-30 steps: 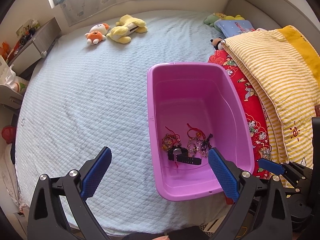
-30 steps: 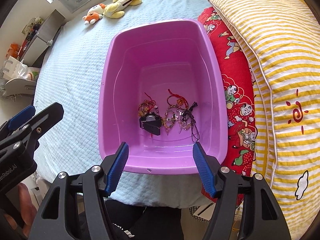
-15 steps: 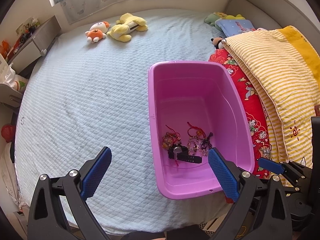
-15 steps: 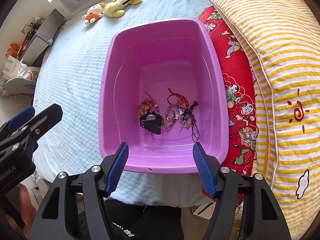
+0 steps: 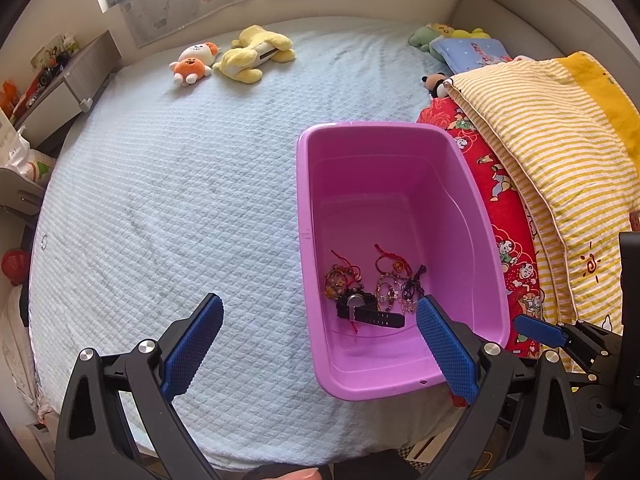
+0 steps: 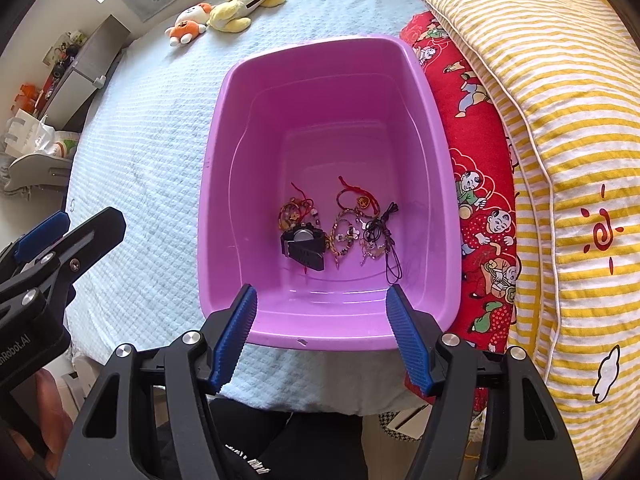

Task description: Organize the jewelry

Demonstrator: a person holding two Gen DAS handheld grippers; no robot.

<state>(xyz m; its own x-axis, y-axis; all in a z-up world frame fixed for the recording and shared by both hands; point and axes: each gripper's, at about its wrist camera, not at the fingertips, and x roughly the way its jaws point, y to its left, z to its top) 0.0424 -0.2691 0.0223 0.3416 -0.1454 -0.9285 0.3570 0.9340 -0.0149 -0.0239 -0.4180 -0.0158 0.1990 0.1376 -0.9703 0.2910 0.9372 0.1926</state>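
Jewelry (image 6: 340,226) lies in a loose cluster on the floor of a purple plastic tub (image 6: 224,128), toward the tub's near end. The cluster comprises a black wristwatch (image 6: 303,243) at its left, red-cord bracelets (image 6: 356,196) at the back, beaded bracelets (image 6: 344,236) in the middle and a thin black cord (image 6: 390,240) at its right. The right gripper (image 6: 320,338) hangs above the near rim of the tub, pointing steeply down, jaws apart with nothing between them; the jewelry sits beyond its fingertips, roughly centred between them and clear of contact. The left gripper (image 5: 318,346) is likewise spread wide and empty, straddling the tub's left wall: its left finger (image 5: 192,344) is over the pale blue quilted bedspread (image 5: 160,200), its right finger (image 5: 446,350) over the tub's interior, just right of the watch strap in that view. The tub rests on the bedspread against a red printed quilt (image 6: 476,184) and a yellow striped duvet (image 6: 560,120).
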